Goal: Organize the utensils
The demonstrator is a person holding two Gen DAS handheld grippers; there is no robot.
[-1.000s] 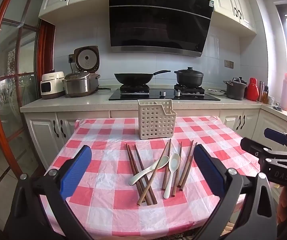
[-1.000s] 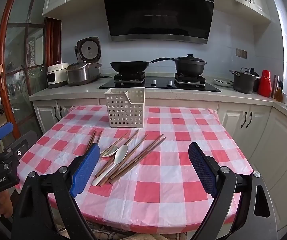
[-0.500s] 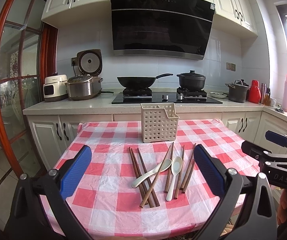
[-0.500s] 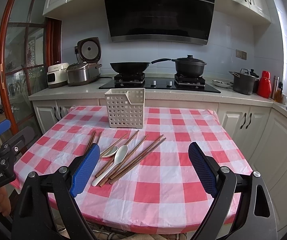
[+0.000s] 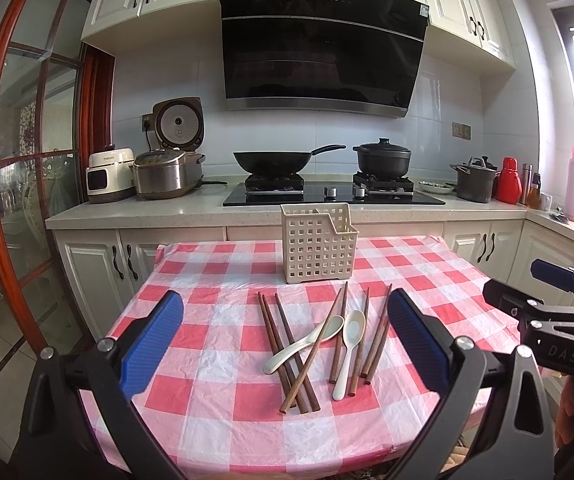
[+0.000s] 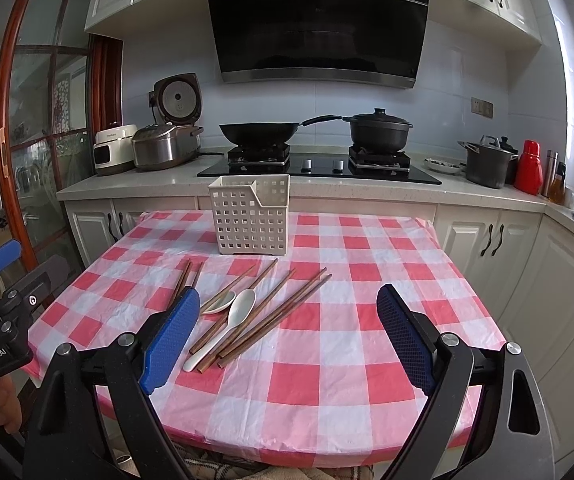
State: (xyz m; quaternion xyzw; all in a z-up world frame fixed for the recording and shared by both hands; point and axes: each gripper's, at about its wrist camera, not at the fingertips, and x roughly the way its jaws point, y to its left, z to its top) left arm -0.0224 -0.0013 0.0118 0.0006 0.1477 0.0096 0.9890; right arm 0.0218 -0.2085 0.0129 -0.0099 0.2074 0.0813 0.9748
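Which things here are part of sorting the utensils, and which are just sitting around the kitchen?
Part of the job:
- wooden chopsticks
- two cream spoons
- cream slotted utensil basket
- left gripper and right gripper, both open and empty

Just lying about:
- wok
- black lidded pot
- rice cooker
- red thermos

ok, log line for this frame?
stage: pre-grasp | left hand-held gripper: open | right hand-held gripper: open | chopsticks, spoons: on tablecloth | holder: upright

Bare red-checked tablecloth [image 6: 327,360] lies open at 3 o'clock of the chopsticks [image 6: 271,312] and spoons [image 6: 227,320]. The perforated utensil holder [image 6: 249,216] stands apart at their 12 o'clock, top open, with nothing above it.
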